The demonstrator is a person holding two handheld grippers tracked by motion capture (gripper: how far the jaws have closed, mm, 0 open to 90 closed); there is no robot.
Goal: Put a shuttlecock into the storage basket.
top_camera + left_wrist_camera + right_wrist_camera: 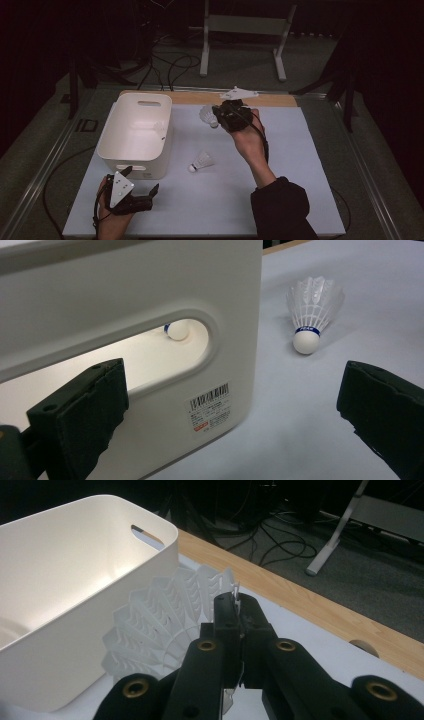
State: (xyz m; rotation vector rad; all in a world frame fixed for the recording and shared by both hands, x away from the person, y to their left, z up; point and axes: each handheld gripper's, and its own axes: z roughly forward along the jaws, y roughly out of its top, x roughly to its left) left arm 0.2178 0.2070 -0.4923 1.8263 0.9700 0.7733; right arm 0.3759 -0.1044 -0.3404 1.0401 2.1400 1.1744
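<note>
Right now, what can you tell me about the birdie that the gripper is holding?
The held birdie is white, with a ribbed, plastic-looking skirt and a rounded tip. The right gripper is shut on the skirt's edge, which shows pinched between its jaws in the right gripper view. It hangs off the mat, just right of the white bin and near its far corner. In the high view its tip points down and towards the gripper. Only the gripper touches it.
</note>
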